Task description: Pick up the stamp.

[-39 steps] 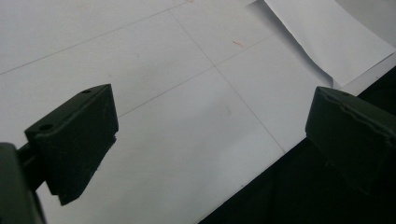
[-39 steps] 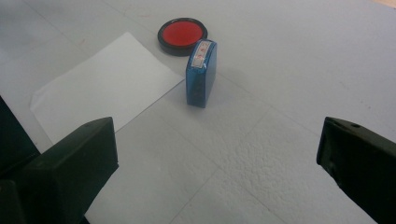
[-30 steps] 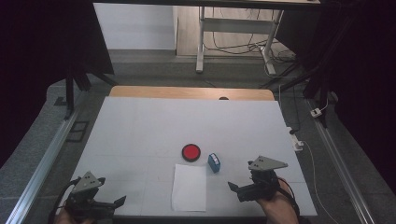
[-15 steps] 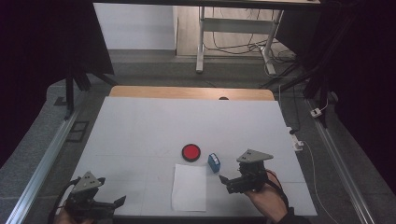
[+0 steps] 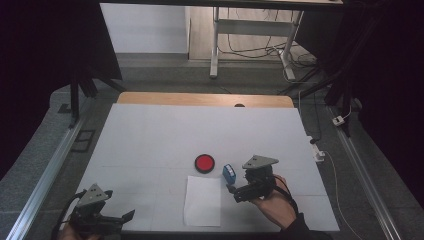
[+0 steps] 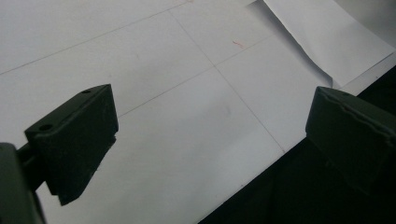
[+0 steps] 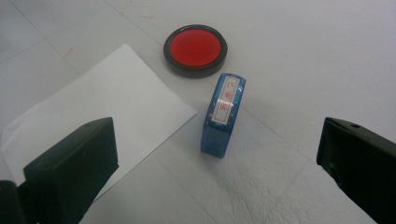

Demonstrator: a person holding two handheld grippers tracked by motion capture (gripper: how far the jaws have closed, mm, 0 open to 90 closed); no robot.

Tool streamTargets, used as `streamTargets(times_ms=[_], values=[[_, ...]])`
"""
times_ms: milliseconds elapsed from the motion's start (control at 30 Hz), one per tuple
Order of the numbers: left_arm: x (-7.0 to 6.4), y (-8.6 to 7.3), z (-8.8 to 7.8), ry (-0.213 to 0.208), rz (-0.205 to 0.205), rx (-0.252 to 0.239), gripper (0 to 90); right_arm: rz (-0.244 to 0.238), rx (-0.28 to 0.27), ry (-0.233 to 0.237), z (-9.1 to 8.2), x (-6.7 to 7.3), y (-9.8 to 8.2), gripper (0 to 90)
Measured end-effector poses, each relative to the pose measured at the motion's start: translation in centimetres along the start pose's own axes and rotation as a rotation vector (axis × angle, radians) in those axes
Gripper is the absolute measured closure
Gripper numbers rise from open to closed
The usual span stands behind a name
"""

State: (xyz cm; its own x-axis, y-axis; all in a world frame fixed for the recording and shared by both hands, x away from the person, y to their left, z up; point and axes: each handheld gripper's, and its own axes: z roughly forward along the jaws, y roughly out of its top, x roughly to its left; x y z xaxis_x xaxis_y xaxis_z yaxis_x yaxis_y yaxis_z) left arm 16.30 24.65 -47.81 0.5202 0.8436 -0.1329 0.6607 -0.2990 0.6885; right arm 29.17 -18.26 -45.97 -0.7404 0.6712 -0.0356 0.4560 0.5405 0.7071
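Note:
A blue stamp lies on its side on the white table cover, between a round red ink pad and a white paper sheet. My right gripper hovers open just right of the stamp, jaws spread wide either side of it, touching nothing. My left gripper is open at the table's near left corner, over the front edge, with nothing between its jaws. A corner of the sheet lies beyond it.
The white cover spans the table, with a wooden strip along its far edge. Metal rails flank both sides. Cables and a small white plug lie at the right.
My right gripper has moved left and forward, closing in on the blue stamp. The left gripper has stayed in place.

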Motion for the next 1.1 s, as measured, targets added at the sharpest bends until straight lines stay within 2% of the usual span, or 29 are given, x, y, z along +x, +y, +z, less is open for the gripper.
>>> streamTargets(times_ms=[500, 1033, 1100], values=[[0.0, 0.0, 0.0, -0.002, 0.002, 0.001, 2.8, -0.017, 0.044, -0.005, 2.3, 0.0, 0.6, 0.0], [0.0, 0.0, 0.0, -0.001, 0.005, 0.002, 2.7, -0.028, 0.066, -0.021, 3.8, 0.2, 1.1, 0.0], [0.0, 0.0, 0.0, -0.002, 0.005, 0.001, 2.7, -0.031, 0.065, -0.022, 4.0, 0.2, 1.2, 2.7]])
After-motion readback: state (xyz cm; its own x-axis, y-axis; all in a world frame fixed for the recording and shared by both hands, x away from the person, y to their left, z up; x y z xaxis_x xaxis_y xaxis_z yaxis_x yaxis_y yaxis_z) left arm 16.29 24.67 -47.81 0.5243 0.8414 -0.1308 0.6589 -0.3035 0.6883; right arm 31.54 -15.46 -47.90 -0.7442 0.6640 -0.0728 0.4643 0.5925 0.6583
